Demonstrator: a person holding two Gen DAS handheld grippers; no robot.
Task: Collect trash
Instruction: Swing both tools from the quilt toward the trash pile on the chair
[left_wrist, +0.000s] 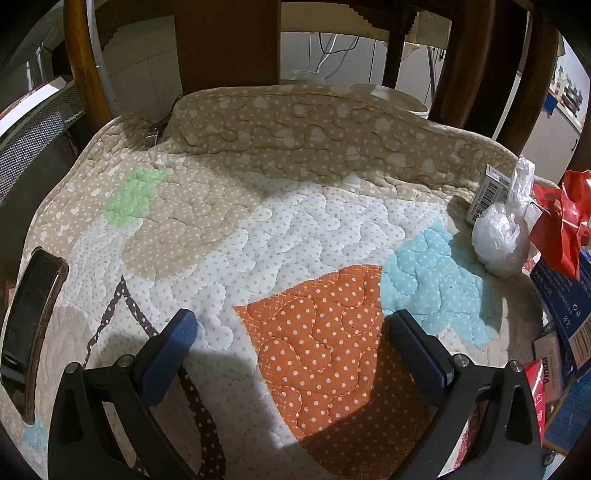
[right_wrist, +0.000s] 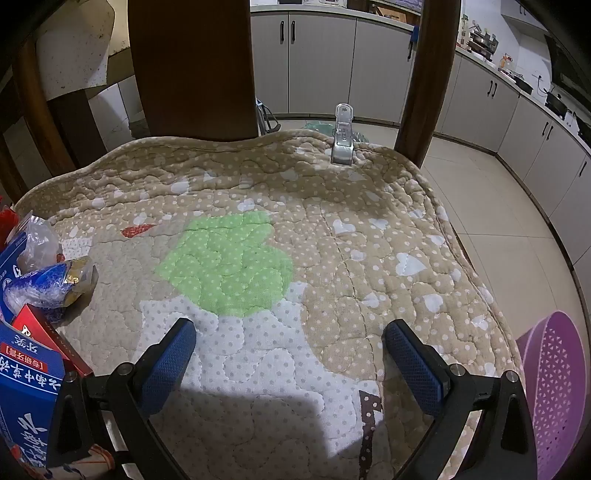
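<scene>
Trash lies on a quilted dotted cushion (left_wrist: 229, 229) over a wooden chair seat. In the left wrist view a knotted white plastic bag (left_wrist: 498, 240), a small barcode box (left_wrist: 487, 195), red crumpled wrapping (left_wrist: 561, 221) and blue cartons (left_wrist: 557, 291) crowd the right edge. My left gripper (left_wrist: 291, 332) hangs open above the orange patch, holding nothing. In the right wrist view the pile sits at the left edge: a blue-and-gold wrapper (right_wrist: 48, 284), a clear bag (right_wrist: 37, 243), a blue toothpaste carton (right_wrist: 26, 391). My right gripper (right_wrist: 290, 343) is open over the cushion (right_wrist: 369, 240), with nothing between its pads.
A purple perforated basket (right_wrist: 557, 391) stands on the tiled floor at the right. A silver clip (right_wrist: 343, 136) pins the cushion's far edge. Dark chair-back slats (right_wrist: 192, 66) rise behind. A black mesh object (left_wrist: 29, 332) lies at the cushion's left edge. Kitchen cabinets (right_wrist: 321, 62) line the back.
</scene>
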